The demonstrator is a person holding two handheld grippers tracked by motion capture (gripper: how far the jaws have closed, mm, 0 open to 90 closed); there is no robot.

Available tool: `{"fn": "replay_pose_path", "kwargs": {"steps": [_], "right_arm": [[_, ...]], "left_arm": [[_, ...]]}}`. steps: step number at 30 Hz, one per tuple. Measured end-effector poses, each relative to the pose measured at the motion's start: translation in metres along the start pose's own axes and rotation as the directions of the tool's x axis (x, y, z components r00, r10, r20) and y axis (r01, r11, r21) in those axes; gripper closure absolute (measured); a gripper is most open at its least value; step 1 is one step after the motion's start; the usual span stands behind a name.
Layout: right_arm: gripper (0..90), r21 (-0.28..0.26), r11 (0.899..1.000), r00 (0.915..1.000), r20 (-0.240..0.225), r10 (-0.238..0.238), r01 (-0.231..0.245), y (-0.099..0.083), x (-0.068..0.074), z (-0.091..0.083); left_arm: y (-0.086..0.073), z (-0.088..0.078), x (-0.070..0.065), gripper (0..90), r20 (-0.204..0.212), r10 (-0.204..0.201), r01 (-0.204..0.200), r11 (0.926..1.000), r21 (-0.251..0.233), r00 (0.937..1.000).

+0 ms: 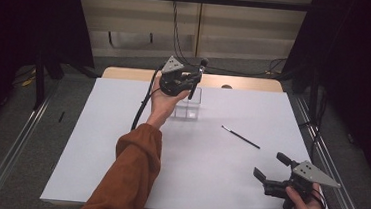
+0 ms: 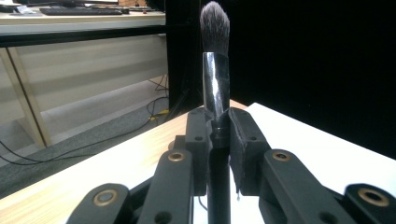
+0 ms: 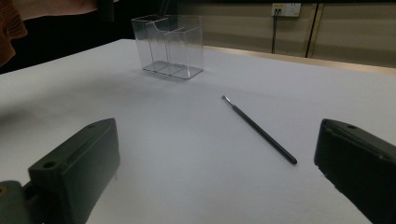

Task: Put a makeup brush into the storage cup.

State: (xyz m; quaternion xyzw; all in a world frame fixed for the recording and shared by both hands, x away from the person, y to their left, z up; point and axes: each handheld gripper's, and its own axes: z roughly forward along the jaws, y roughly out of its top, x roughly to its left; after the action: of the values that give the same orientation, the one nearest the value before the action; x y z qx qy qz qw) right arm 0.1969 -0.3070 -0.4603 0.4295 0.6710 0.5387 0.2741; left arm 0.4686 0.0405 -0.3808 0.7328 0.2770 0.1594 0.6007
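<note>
Makeup brush: lower handle hidden betw. jaws; clamped upright in left gripper, raised over clear organizer. Right gripper: jaws wide, empty, held low over bench nr. thin brush.

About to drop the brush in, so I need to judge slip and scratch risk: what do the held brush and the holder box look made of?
The makeup brush: soft dark bristles with paler tips, probably synthetic; a shiny ferrule that mirrors the room, likely polished metal; a black handle, material unclear. The organizer box: see-through and glossy with thin inner dividers, probably clear acrylic or similar hard plastic. The left gripper is shut on the brush.
</note>
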Motion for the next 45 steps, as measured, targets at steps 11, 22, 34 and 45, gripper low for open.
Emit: {"fn": "replay_pose_path", "kwargs": {"steps": [11,22,34,45], "right_arm": [[0.0,0.000,1.000,1.0000,0.000,0.003,-0.003,0.000,0.000,0.000],[0.0,0.001,1.000,1.0000,-0.001,0.007,-0.007,0.000,0.000,0.000],[0.0,0.004,1.000,1.0000,-0.004,0.004,-0.004,-0.001,0.000,0.000],[0.0,0.000,1.000,1.0000,-0.001,0.007,-0.007,-0.001,0.000,0.000]], "left_arm": [[-0.008,0.008,0.004,78.9,0.000,0.008,-0.008,1.0000,0.004,1.0000],[-0.017,0.016,0.007,78.9,-0.003,-0.002,0.002,0.9999,0.012,1.0000],[-0.028,0.022,0.008,78.8,-0.001,0.000,0.000,0.9991,0.043,1.0000],[-0.035,0.020,0.009,78.7,-0.005,0.000,0.001,0.9976,0.069,1.0000]]}}
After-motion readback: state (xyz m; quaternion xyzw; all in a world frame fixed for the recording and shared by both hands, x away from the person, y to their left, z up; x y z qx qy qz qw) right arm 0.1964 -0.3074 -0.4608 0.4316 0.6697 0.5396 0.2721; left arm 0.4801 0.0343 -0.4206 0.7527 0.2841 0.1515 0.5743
